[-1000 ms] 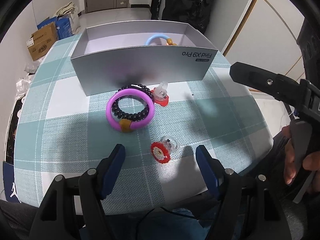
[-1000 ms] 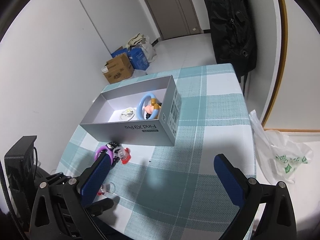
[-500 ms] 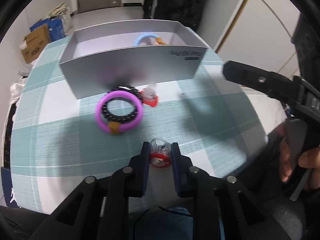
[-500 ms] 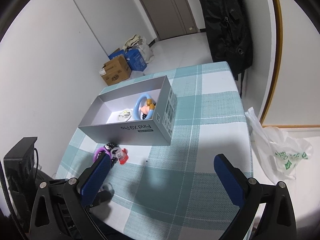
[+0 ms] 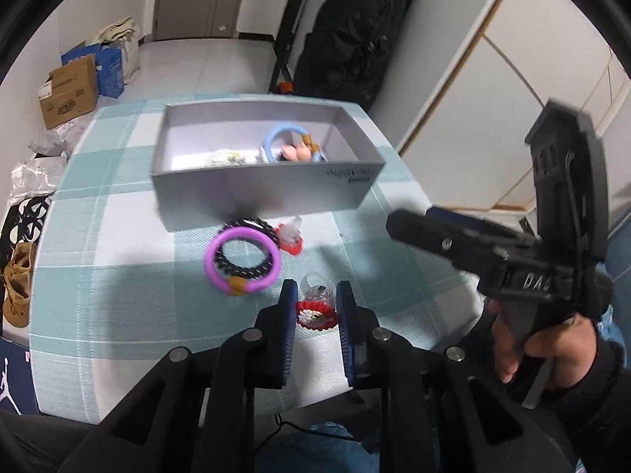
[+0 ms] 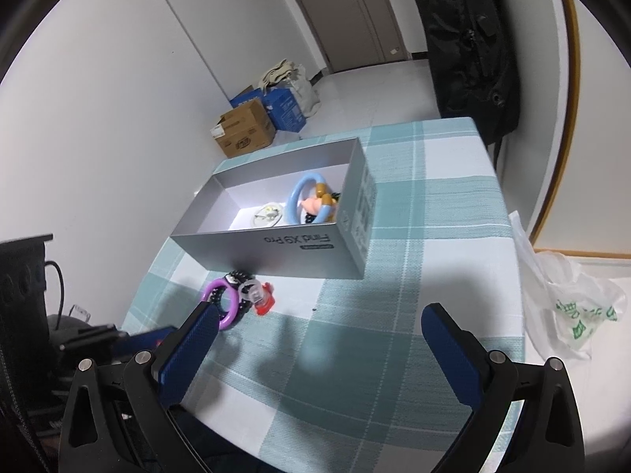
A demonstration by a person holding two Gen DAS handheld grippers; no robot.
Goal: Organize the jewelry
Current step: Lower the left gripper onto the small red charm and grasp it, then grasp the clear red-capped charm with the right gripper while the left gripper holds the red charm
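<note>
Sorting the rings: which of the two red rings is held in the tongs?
The nearer red ring, clamped in the left tongs; the other red ring lies beside the purple bracelet.

The left gripper (image 5: 315,307) gripped a red-and-clear toy ring (image 5: 316,309) between its blue pads, nearer the camera than the grey box (image 5: 260,193). Against the box's near wall lay a purple bangle (image 5: 241,262) and a second red ring (image 5: 291,236); inside it, a blue bangle (image 5: 286,142).
</note>
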